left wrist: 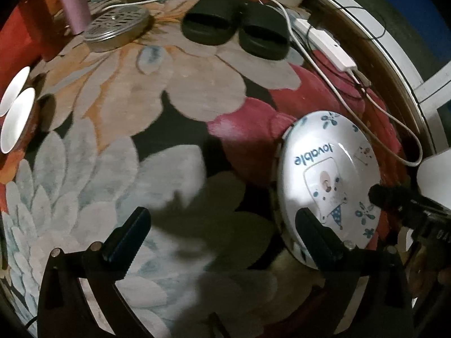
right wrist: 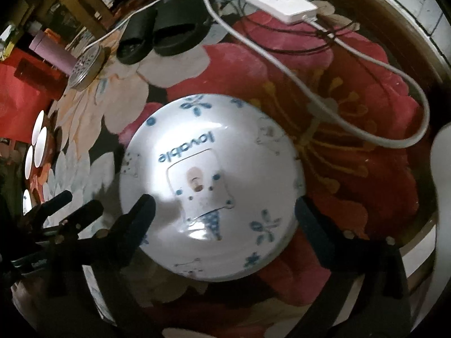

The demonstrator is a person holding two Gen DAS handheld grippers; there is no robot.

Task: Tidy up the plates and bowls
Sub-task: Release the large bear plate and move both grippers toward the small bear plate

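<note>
The right gripper stands wide above a round, glossy white plate printed "lovable", empty. The left gripper gapes beside it, empty, over the plush floral rug. Smooth white bowls sit apart.

Floral rug in red, grey and cream, pair of black slippers at its far edge, white power strip with a looping white cable — perforated metal lid, pink tumbler just beside it
</note>
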